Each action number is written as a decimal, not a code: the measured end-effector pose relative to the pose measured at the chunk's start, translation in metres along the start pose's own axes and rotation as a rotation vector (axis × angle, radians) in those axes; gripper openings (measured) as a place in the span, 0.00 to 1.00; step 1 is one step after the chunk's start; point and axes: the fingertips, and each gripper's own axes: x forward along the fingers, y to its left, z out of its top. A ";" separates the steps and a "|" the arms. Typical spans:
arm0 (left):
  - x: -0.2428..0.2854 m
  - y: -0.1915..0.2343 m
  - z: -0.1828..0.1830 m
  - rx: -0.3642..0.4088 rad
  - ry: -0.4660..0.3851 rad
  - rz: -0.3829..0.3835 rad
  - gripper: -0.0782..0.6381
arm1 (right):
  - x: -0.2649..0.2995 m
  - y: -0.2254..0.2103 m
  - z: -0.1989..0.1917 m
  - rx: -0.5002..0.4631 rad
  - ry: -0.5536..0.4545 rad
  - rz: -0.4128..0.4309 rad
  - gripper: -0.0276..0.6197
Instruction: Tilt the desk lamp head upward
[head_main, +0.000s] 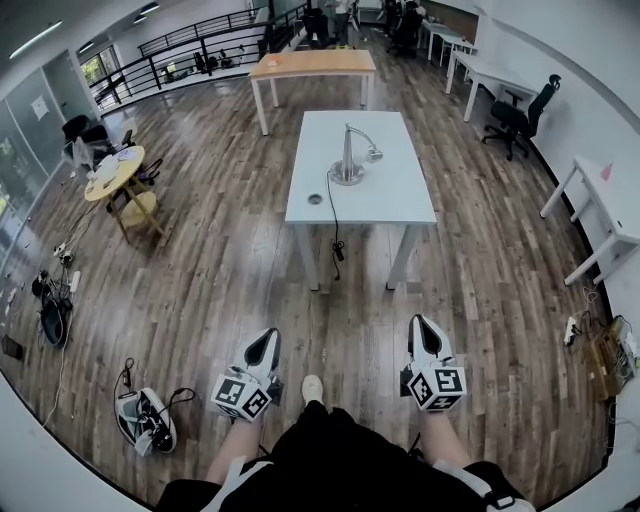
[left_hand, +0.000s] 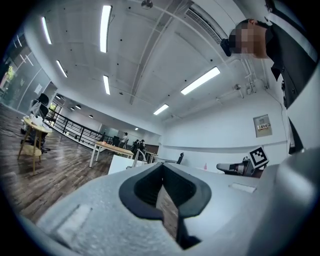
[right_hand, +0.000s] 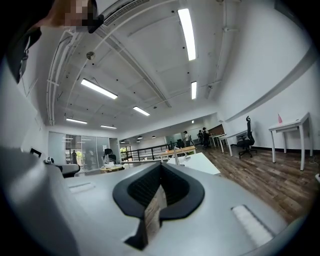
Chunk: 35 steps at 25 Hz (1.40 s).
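Desk lamp (head_main: 350, 158) stands on the white table (head_main: 400, 205). Our left gripper (head_main: 268, 338) and right gripper (head_main: 420, 324) hang well apart from it, jaws together, empty.

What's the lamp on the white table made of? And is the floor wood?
The desk lamp looks like silvery metal with a shiny base, though it is small here. The white table has a smooth matte top, perhaps laminate. The floor shows brown planks with glossy reflections: wood or wood-look laminate.
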 end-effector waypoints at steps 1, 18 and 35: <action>0.008 0.009 0.001 0.001 -0.004 0.001 0.11 | 0.010 0.001 0.002 -0.002 -0.003 -0.004 0.05; 0.087 0.162 0.029 -0.062 -0.026 -0.024 0.11 | 0.170 0.039 0.018 -0.033 -0.038 -0.055 0.05; 0.160 0.210 0.028 -0.016 -0.036 0.016 0.11 | 0.263 -0.006 0.014 -0.011 -0.009 -0.082 0.05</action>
